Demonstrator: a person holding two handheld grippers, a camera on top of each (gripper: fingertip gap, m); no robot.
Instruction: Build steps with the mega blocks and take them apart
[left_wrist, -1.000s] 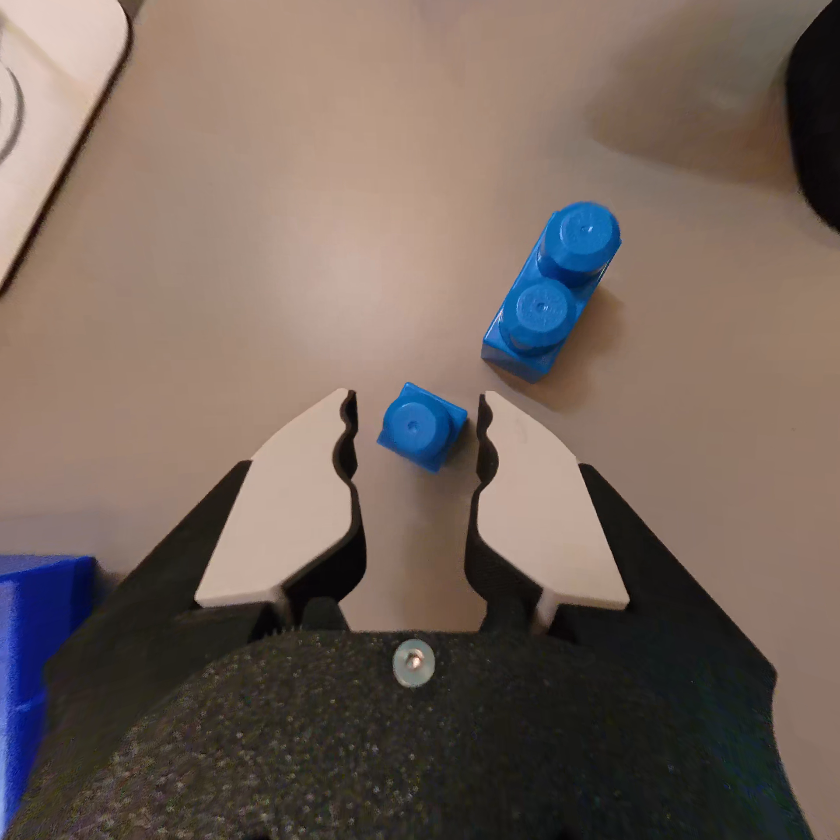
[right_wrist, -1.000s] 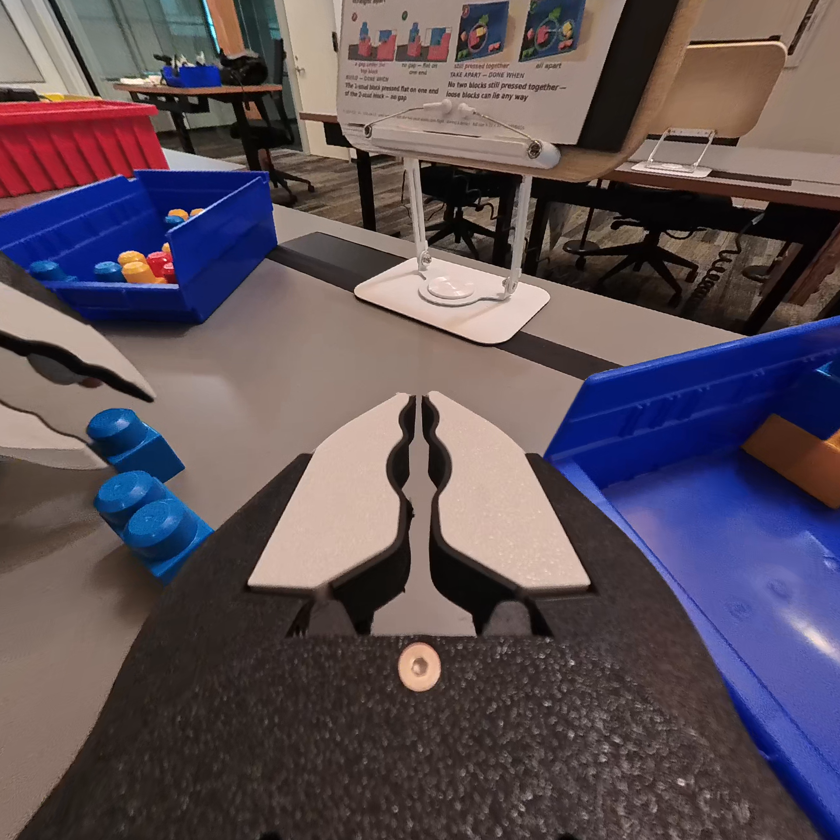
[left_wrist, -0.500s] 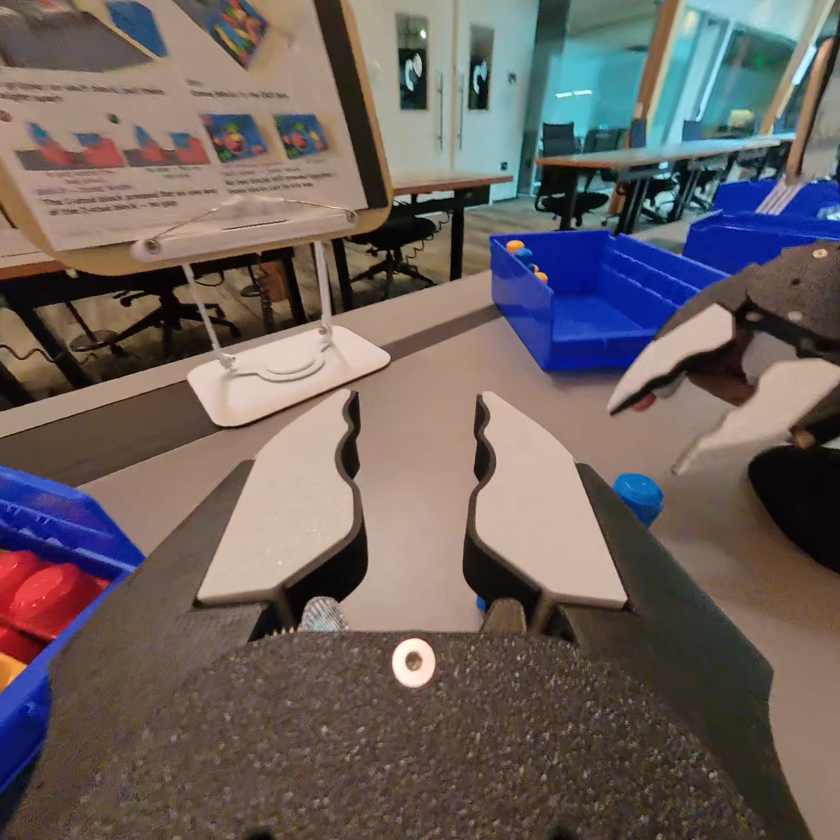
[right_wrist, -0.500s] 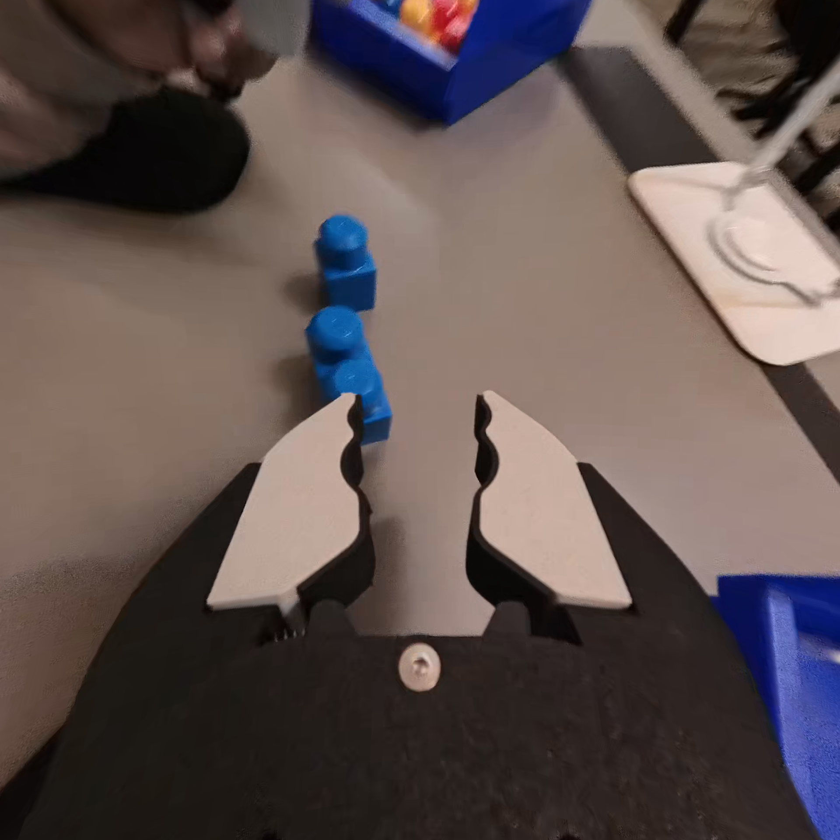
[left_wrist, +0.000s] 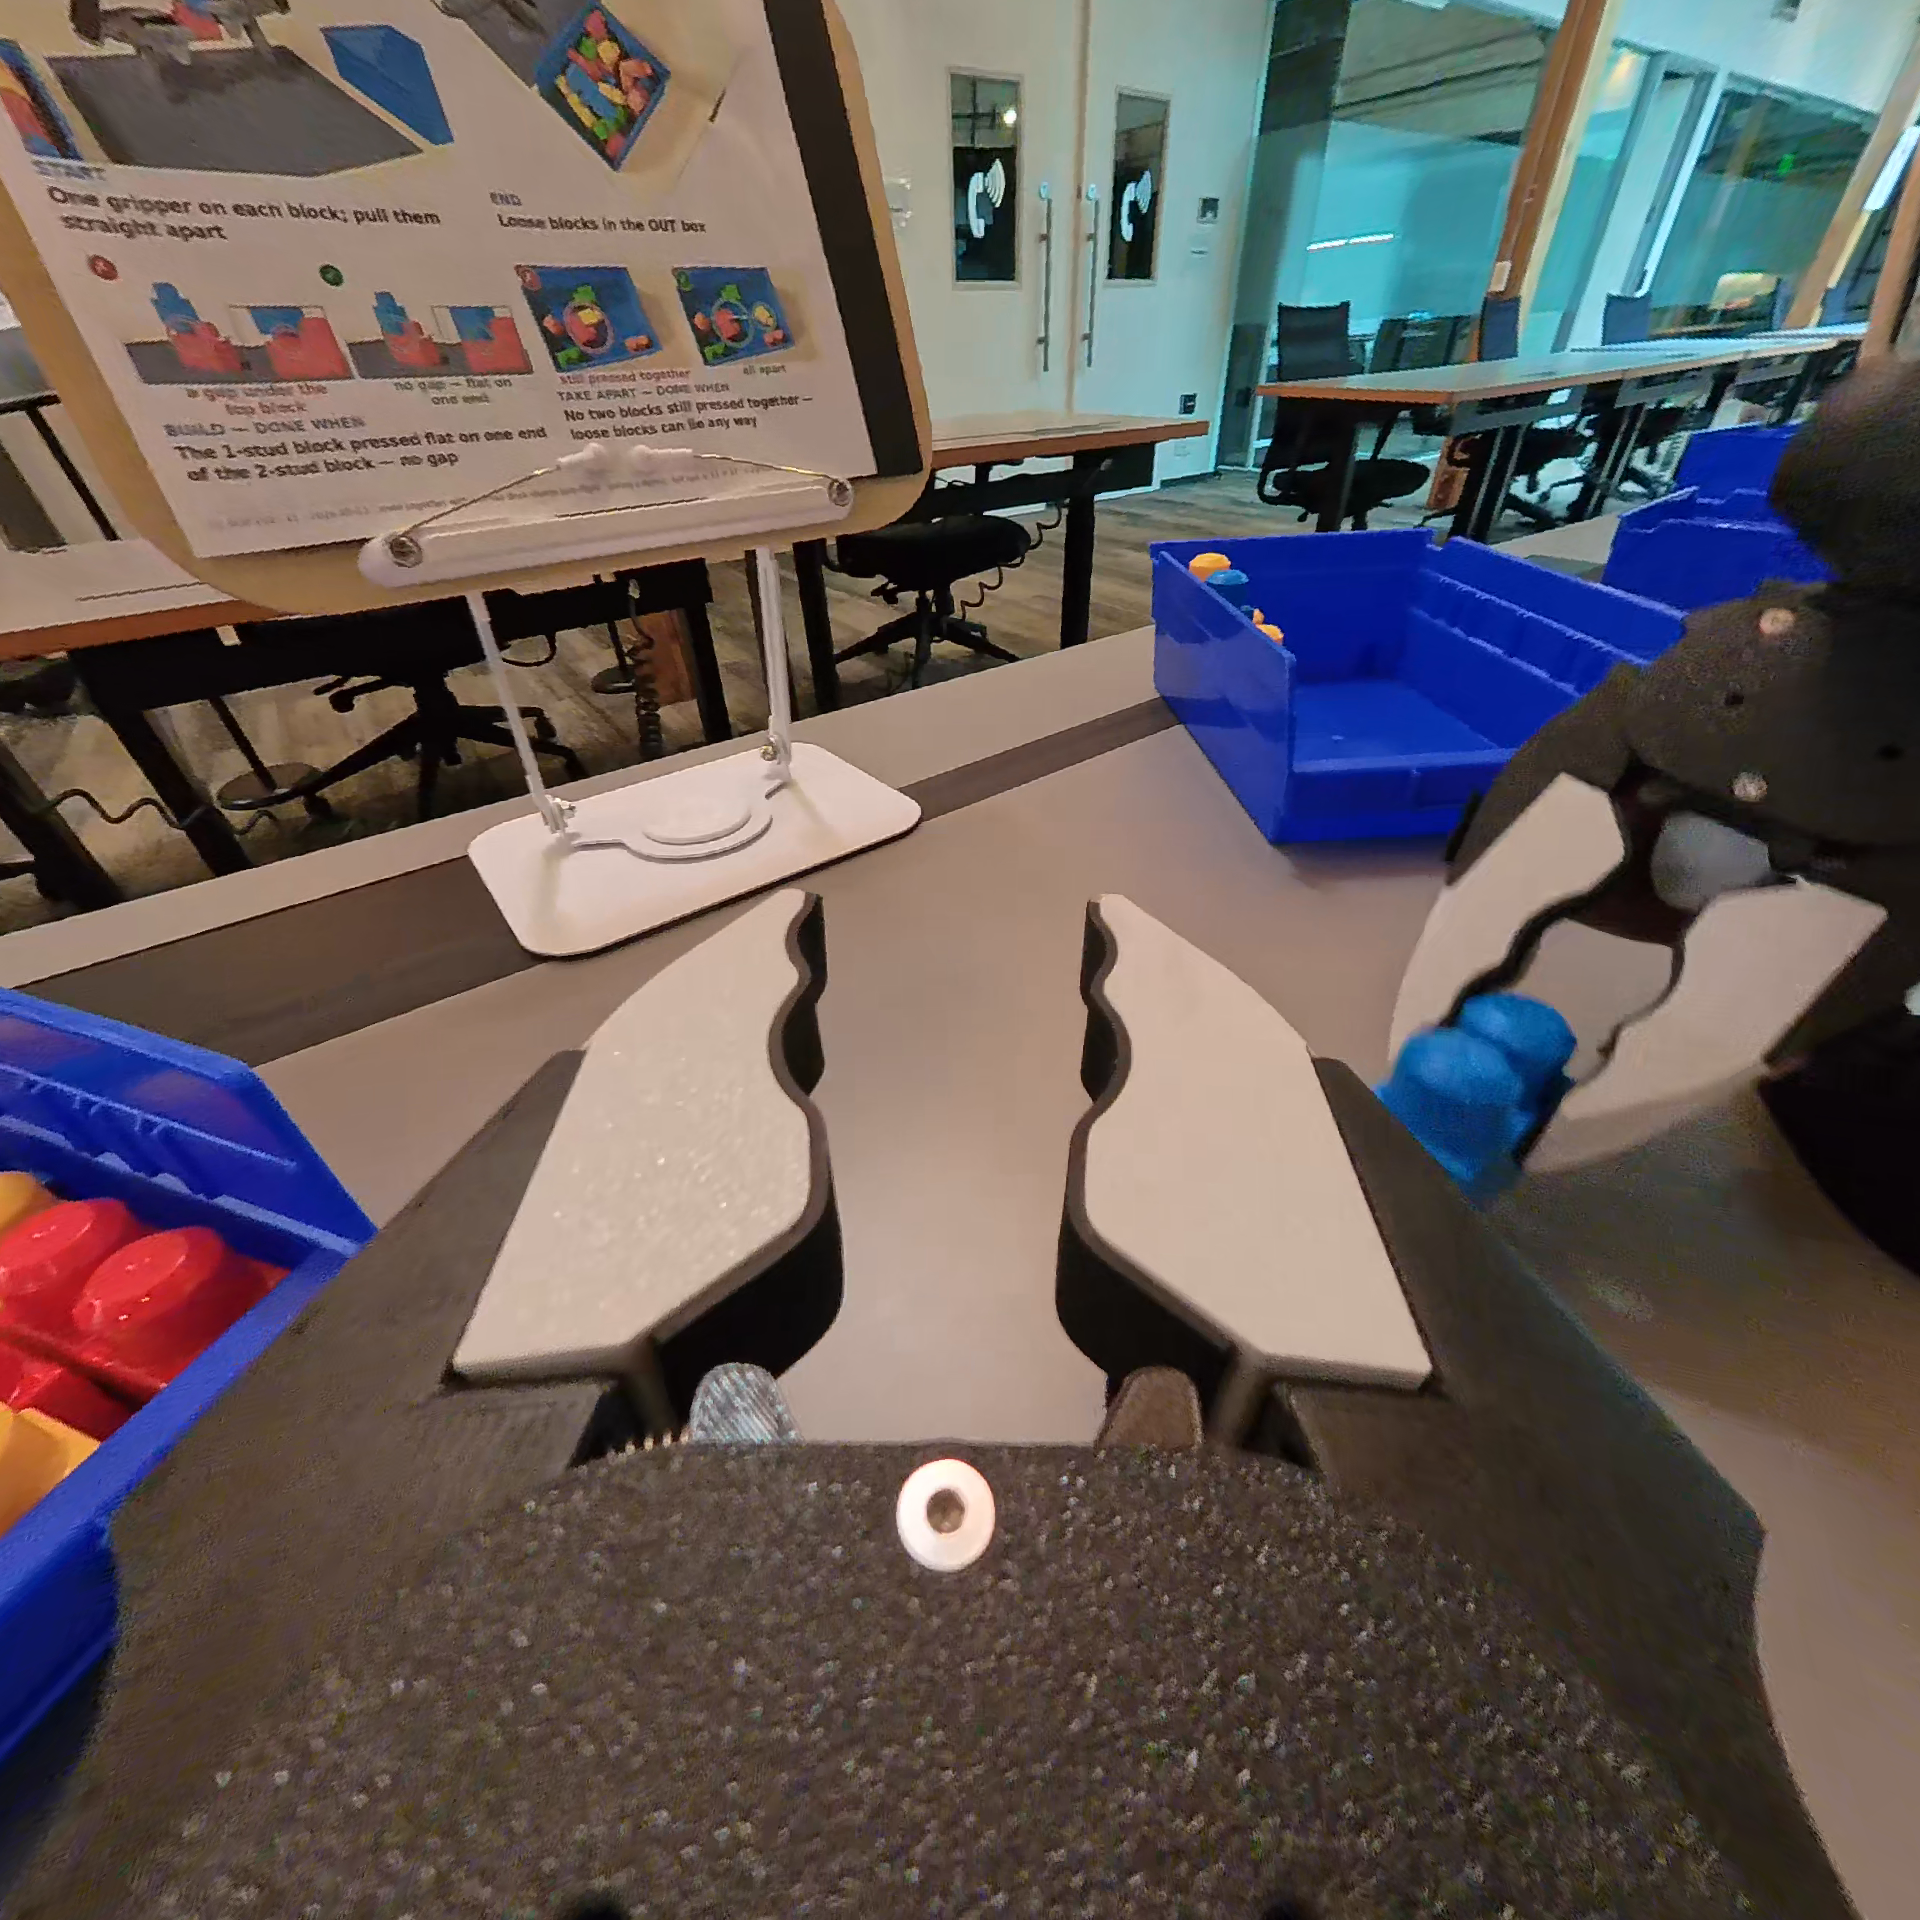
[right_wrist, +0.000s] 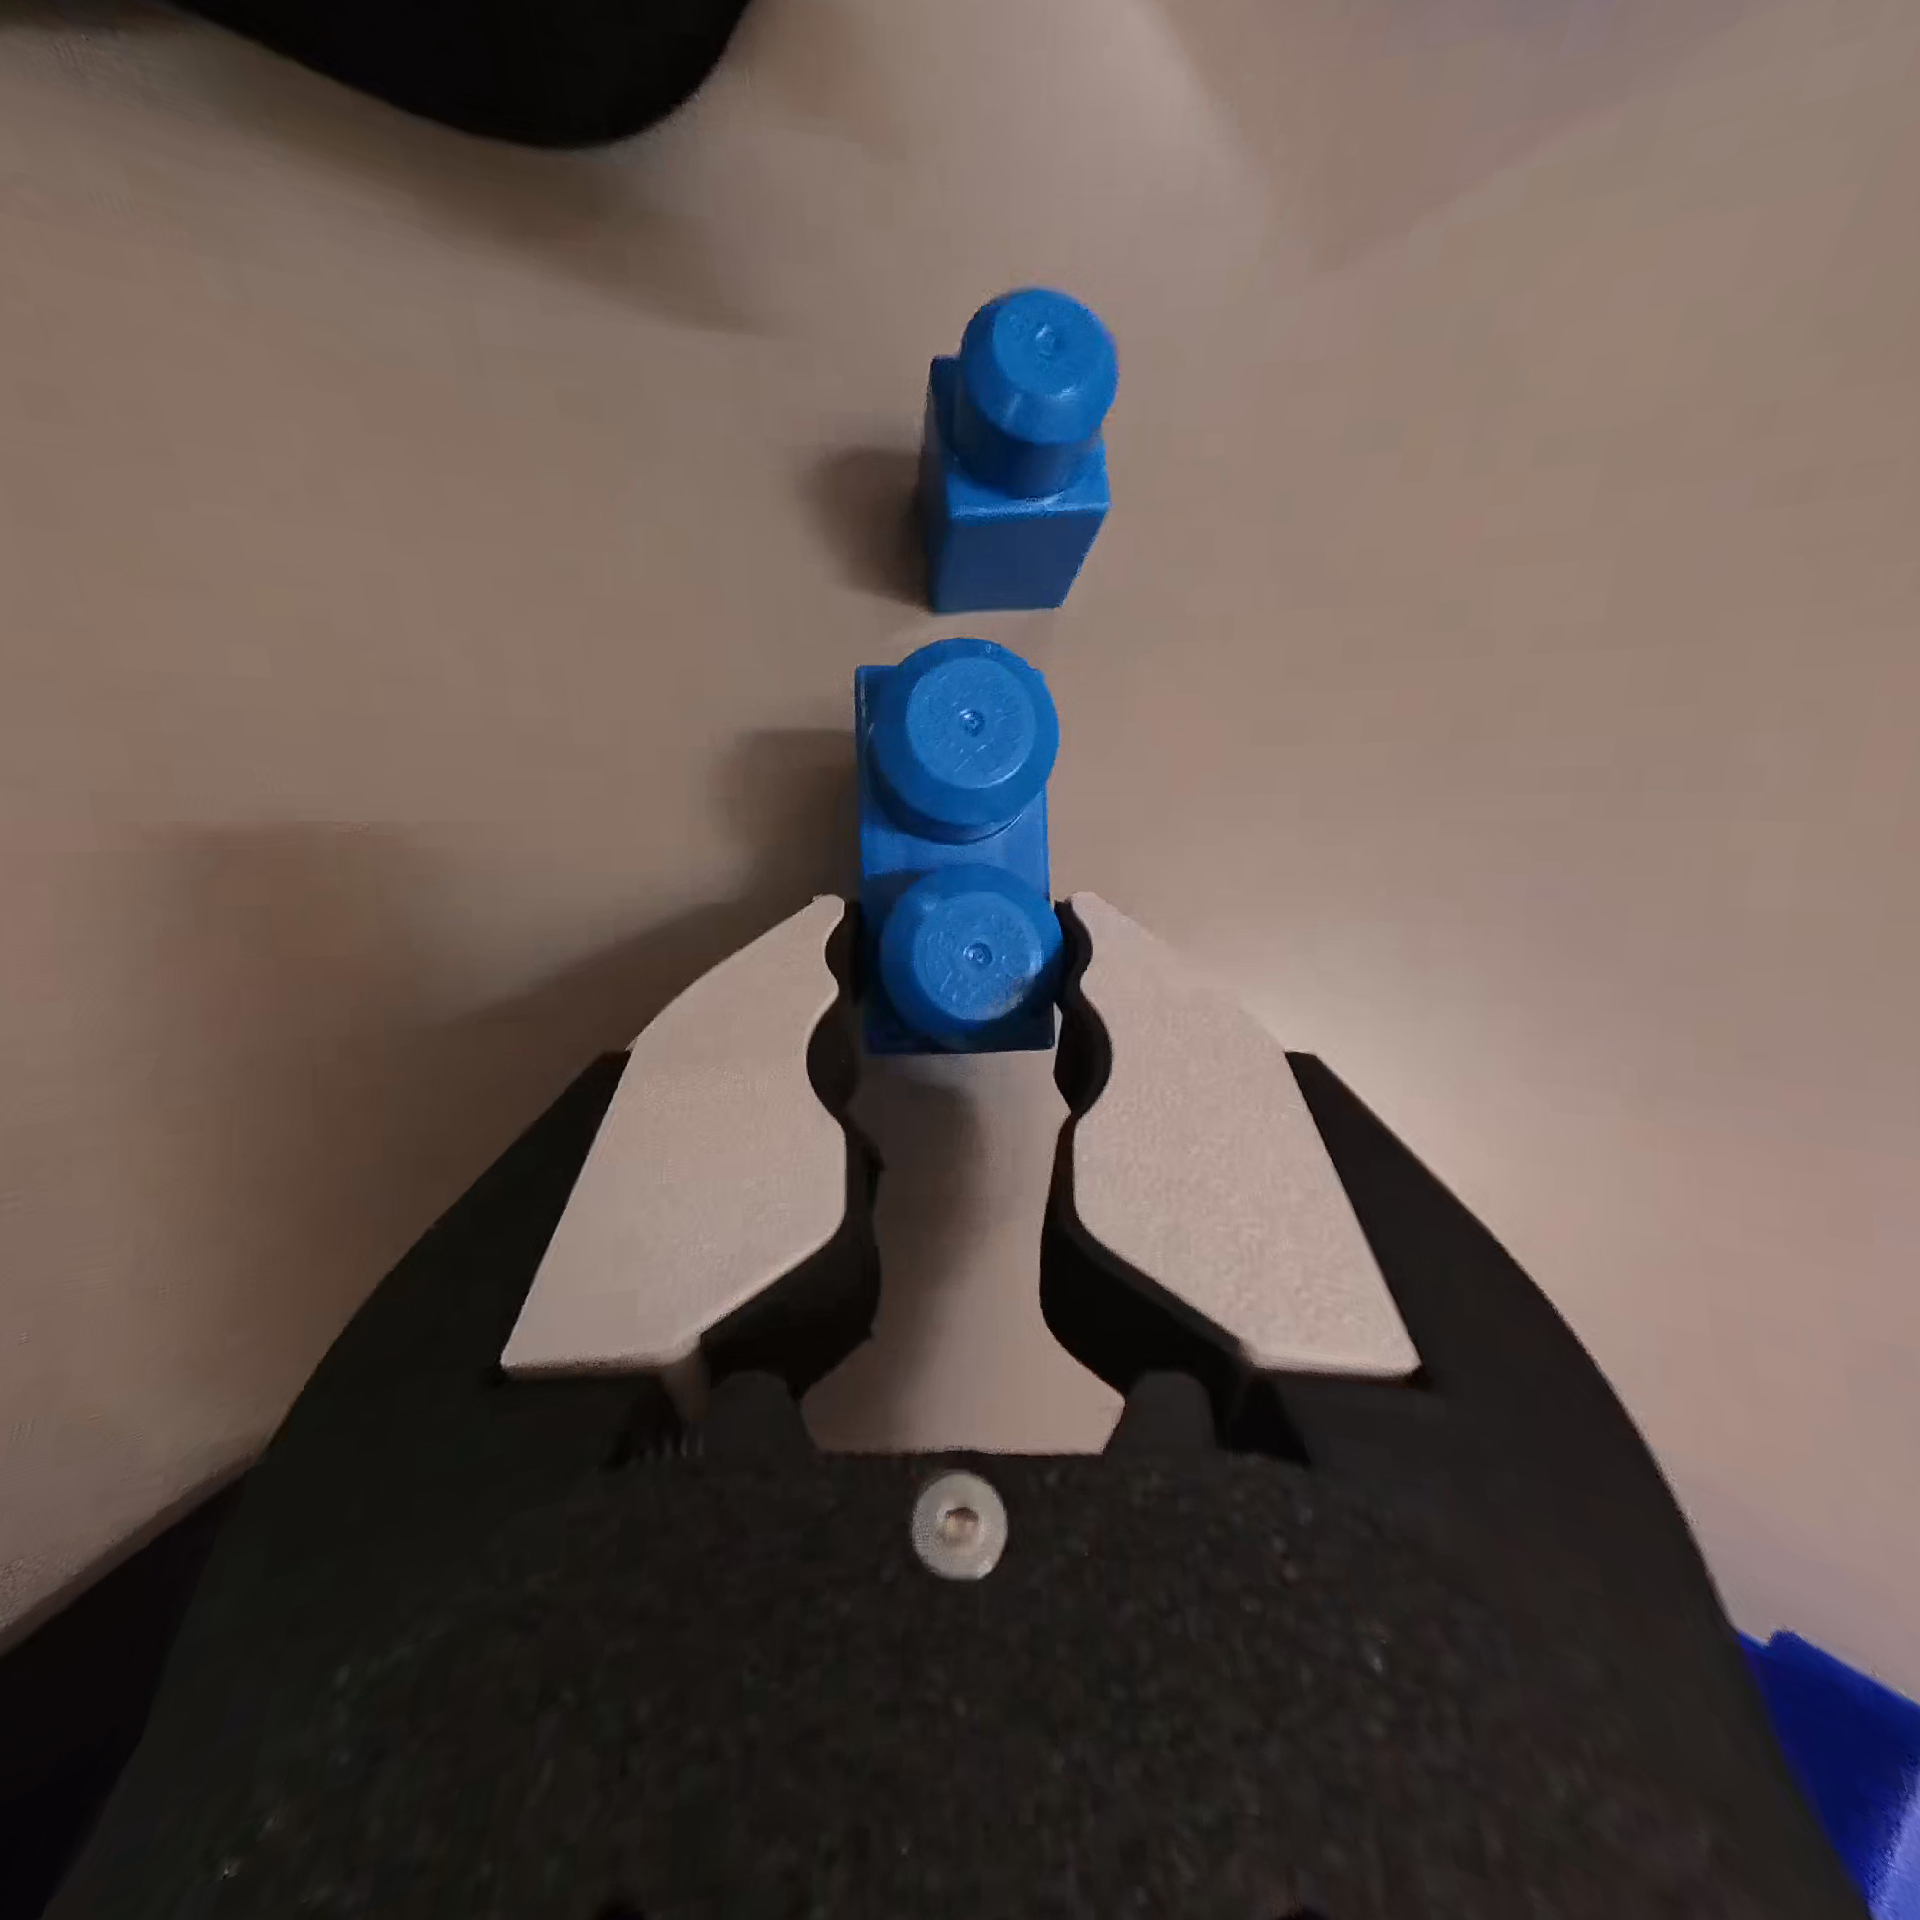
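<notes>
A blue two-stud block (right_wrist: 961, 727) lies on the grey table, studs up. My right gripper (right_wrist: 956, 914) is shut on its near end, one fingertip on each side. A blue one-stud block (right_wrist: 1013, 468) stands just beyond it, apart from it. In the left wrist view the right gripper (left_wrist: 1475, 1091) shows at the right edge with the two-stud block (left_wrist: 1455, 1081) between its fingers, low at the table. My left gripper (left_wrist: 948, 914) is open and empty, held above the table and pointing at the board stand. The one-stud block is hidden in that view.
A blue bin (left_wrist: 156, 1122) with red and yellow blocks stands at the near left. Another blue bin (left_wrist: 1351, 727) stands at the back right. A white stand (left_wrist: 686, 831) holds an instruction board at the back. A blue bin corner (right_wrist: 1849, 1745) shows at the lower right.
My right gripper opened, swung down over the blocks and closed on the two-stud block's near end. My left gripper lifted off the one-stud block and stays open.
</notes>
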